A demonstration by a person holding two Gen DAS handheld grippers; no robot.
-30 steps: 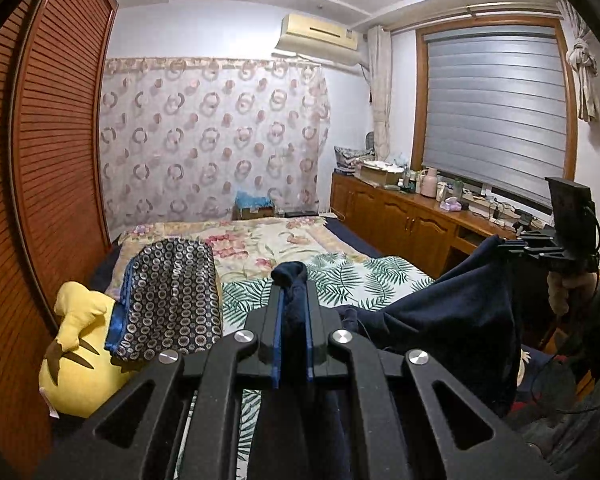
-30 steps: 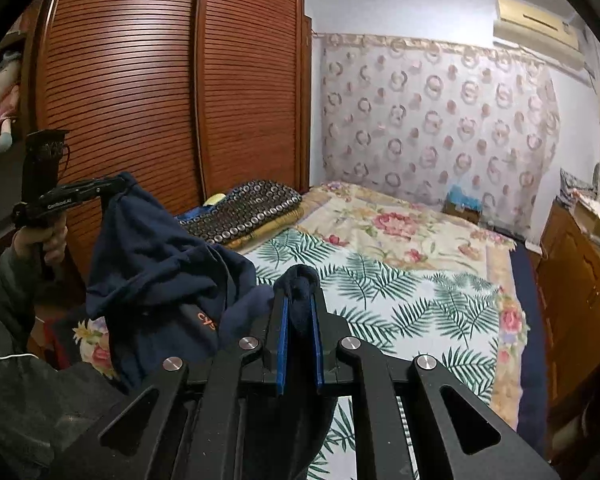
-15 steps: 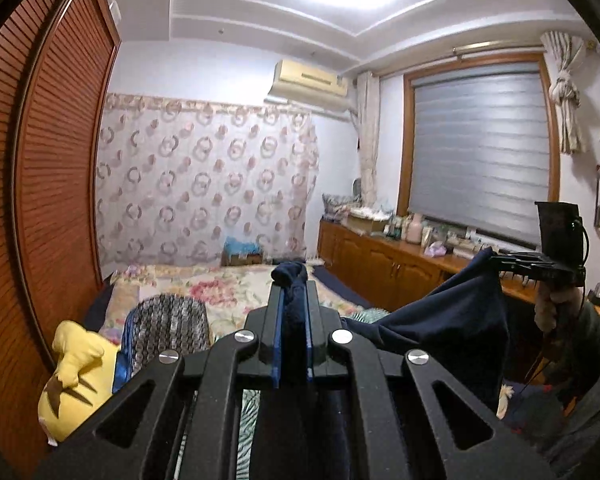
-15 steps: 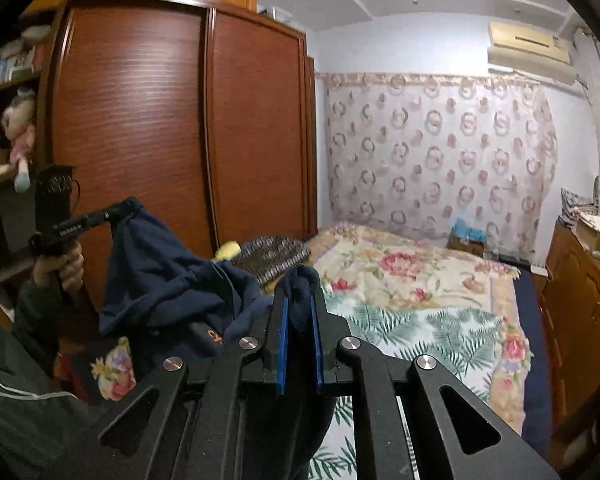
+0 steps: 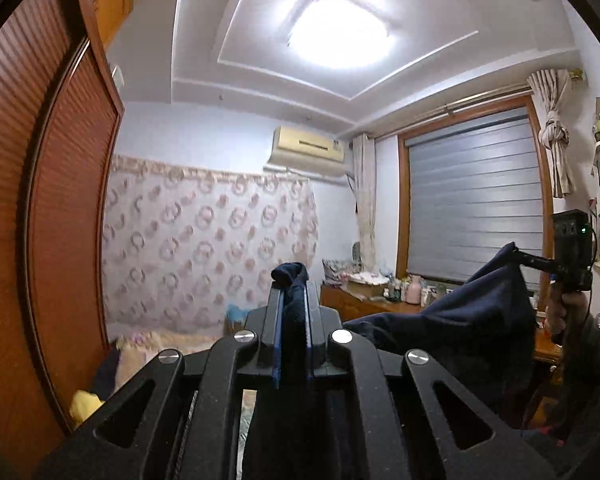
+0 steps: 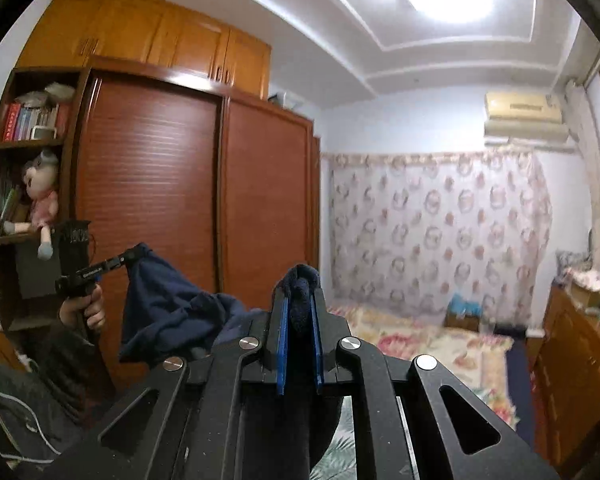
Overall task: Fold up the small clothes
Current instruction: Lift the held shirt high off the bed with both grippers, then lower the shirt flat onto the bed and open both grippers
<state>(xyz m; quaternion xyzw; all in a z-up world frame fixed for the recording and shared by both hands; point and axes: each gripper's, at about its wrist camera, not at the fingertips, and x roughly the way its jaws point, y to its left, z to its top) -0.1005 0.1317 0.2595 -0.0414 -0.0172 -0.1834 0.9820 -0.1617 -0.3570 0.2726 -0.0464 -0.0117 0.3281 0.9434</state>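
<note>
In the left wrist view, a louvred wooden wardrobe (image 5: 40, 208) fills the left edge; at centre the left gripper (image 5: 291, 280) is clamped on a bunched corner of the navy garment (image 5: 472, 320), a tuft of cloth poking up past the blue pads (image 5: 277, 332); the fabric runs off to the right, where the right gripper (image 5: 518, 254) pinches another corner at about the same height, a hand (image 5: 572, 312) around its grip below the camera block.

The right wrist view shows the same hold mirrored: at left, before a bookshelf (image 6: 28, 152), the left gripper pinches its corner; the cloth sags between the 2 grippers; at centre the right gripper's jaws are shut on a dark knot of fabric; the floral bed (image 6: 420, 344) lies low at right, well below the garment.

Both corners are likely held level and apart so the garment hangs open, clear of the bed, with creases dropping out before it is laid flat for folding; folding itself looks not yet begun.
</note>
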